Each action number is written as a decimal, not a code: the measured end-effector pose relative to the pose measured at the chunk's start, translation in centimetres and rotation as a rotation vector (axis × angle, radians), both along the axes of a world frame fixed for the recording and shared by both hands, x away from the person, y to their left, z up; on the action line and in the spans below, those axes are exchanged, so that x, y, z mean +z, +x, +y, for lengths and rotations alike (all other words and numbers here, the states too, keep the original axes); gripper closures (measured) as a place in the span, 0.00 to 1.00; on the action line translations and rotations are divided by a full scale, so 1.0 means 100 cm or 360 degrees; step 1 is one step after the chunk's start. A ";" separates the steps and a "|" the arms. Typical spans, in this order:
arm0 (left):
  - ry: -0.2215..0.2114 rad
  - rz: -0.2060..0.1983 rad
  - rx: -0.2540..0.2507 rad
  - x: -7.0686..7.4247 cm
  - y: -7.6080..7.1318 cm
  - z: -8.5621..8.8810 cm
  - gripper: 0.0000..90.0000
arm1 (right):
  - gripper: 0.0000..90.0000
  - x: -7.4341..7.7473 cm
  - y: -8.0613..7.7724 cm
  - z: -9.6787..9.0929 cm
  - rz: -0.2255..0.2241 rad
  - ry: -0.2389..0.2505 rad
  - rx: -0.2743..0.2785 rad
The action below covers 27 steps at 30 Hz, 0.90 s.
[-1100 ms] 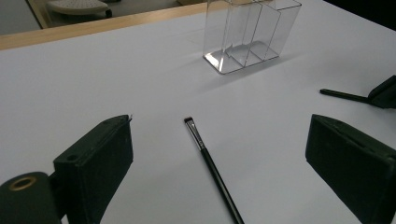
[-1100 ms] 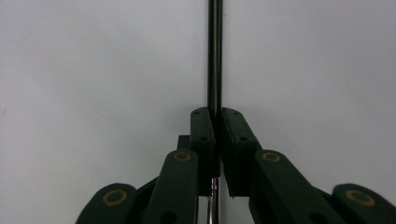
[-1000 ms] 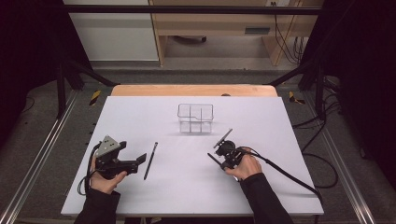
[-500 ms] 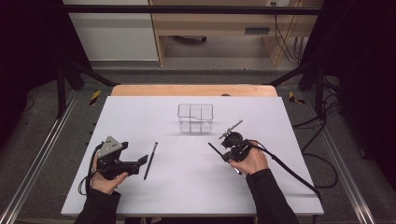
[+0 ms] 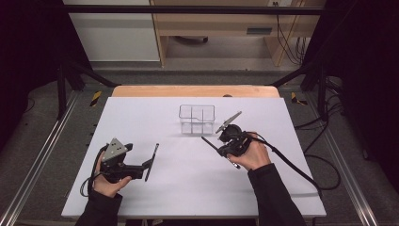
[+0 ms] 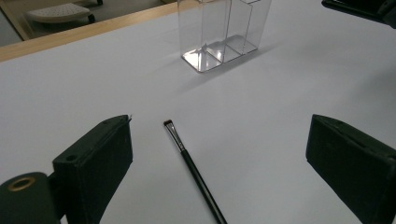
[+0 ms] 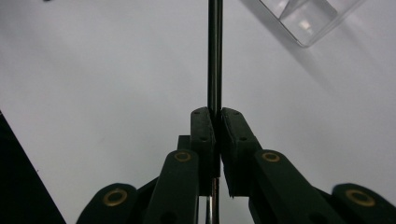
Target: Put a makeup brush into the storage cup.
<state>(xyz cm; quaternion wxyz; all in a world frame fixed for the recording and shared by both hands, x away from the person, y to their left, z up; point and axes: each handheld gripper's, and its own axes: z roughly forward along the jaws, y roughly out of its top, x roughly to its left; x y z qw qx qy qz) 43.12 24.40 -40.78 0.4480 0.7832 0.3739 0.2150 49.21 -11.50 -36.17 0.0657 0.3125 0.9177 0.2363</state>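
The right gripper (image 5: 221,141), right of frame centre, is clamping a brush (image 7: 214,56) beside the organizer (image 5: 196,118), where a thin-handle slip could drop it, while the left gripper (image 6: 219,154) is gaping over another brush (image 6: 194,170).

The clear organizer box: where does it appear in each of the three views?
High view: the clear organizer box stands upper centre on the white table.
Left gripper view: top centre.
Right gripper view: a corner at top right.
Shared landmark: the white table.
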 end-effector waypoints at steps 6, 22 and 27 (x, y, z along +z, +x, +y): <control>0.0043 -0.0012 -0.0034 0.001 -0.001 -0.005 0.07 | 0.94 0.005 -0.002 0.009 0.0019 -0.0003 0.0080; 0.0193 -0.0091 -0.0191 0.014 -0.004 -0.022 0.06 | 0.94 0.011 -0.002 0.022 0.0071 0.0035 0.0233; 0.0250 -0.0114 -0.0248 0.017 -0.004 -0.031 0.06 | 0.94 0.012 -0.003 0.025 0.0085 0.0037 0.0257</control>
